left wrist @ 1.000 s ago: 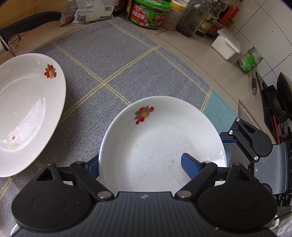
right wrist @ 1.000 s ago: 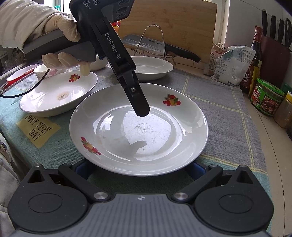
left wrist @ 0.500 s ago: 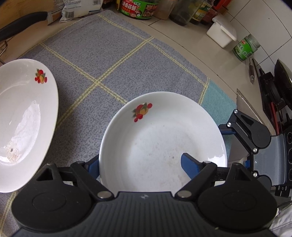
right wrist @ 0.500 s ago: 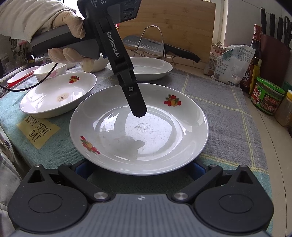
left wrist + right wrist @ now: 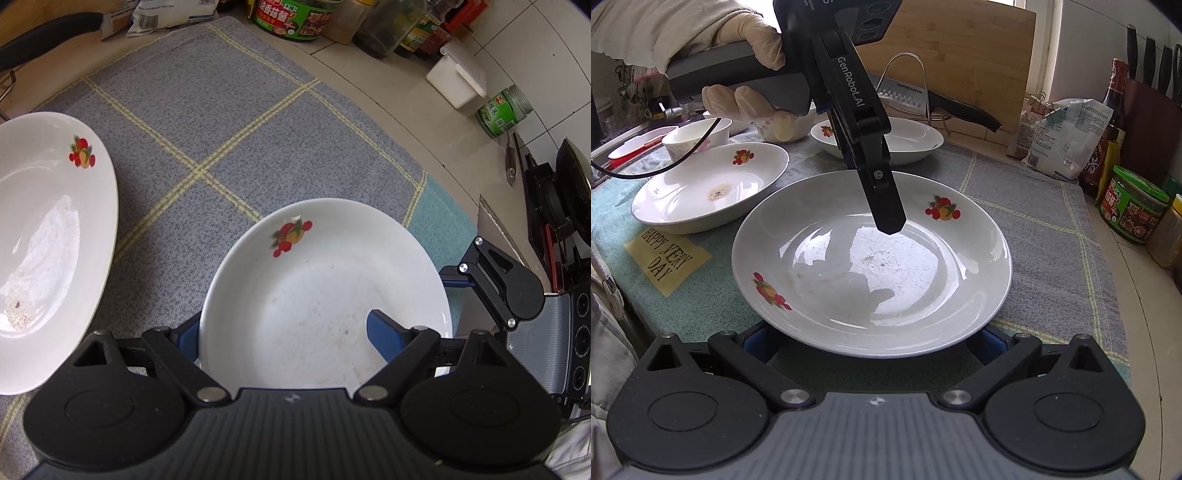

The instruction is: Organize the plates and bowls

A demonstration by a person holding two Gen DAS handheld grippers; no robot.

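Your left hand-held gripper is opening its jaws above the plate, rim between them, unpinched, and has barely shifted this second. Your right hand-held gripper straddles the near rim, spread. The plate lies unlifted on the surface, stacking still ahead

Left gripper points steeply down in a gloved hand, jaws opening; right gripper jaws spread wide.

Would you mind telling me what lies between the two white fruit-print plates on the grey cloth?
Only bare grey checked cloth separates the left white plate from the nearer white plate, seen in the left wrist view.
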